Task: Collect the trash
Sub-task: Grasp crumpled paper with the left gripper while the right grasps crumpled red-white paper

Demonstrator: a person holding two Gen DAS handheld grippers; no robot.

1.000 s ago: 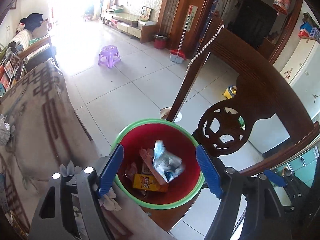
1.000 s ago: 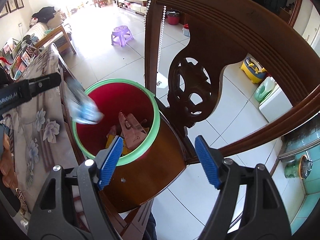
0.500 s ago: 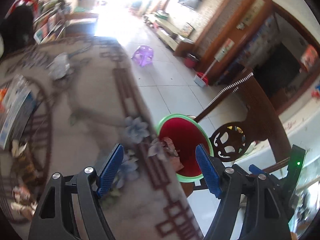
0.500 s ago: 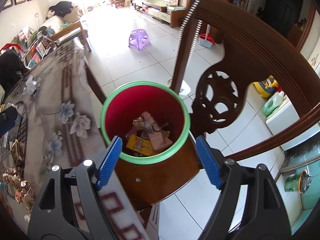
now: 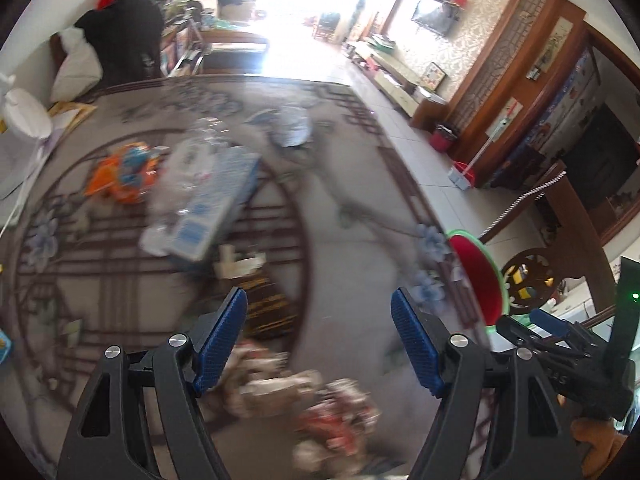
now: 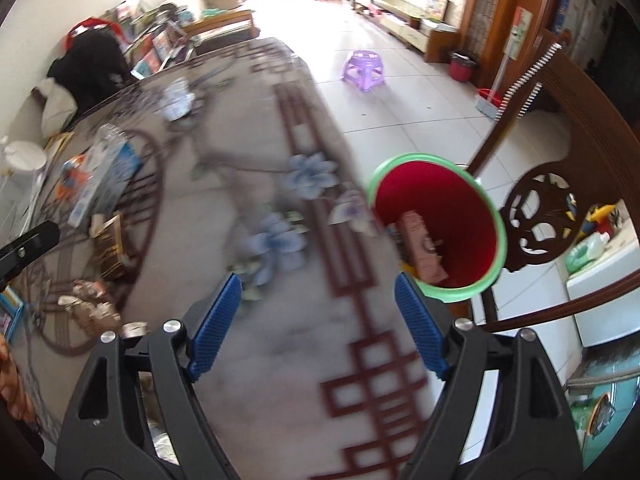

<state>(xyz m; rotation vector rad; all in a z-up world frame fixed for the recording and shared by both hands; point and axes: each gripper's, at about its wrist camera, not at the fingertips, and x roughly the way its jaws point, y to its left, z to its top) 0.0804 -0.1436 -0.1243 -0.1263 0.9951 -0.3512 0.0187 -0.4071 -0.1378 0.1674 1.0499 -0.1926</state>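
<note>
Our left gripper (image 5: 320, 336) hangs over the tabletop (image 5: 352, 216) with jaws spread and nothing between them; the right gripper (image 6: 318, 320) is likewise spread and empty. The red bin (image 6: 438, 226) sits on a chair (image 6: 540, 216) just past the table's right edge, presumably so trash can drop straight in, and it already holds wrappers. Crumpled wrappers (image 5: 316, 404) lie at the near edge, just beneath our left jaws (blurred, so we cannot tell what kind). A clear bottle (image 5: 180, 184) and a blue-and-white box (image 5: 216, 208) rest mid-table. We judge those wrappers the likeliest next pick.

red bin (image 6: 440, 216) w/ wrappers, trash (image 5: 320, 412) on table
</note>
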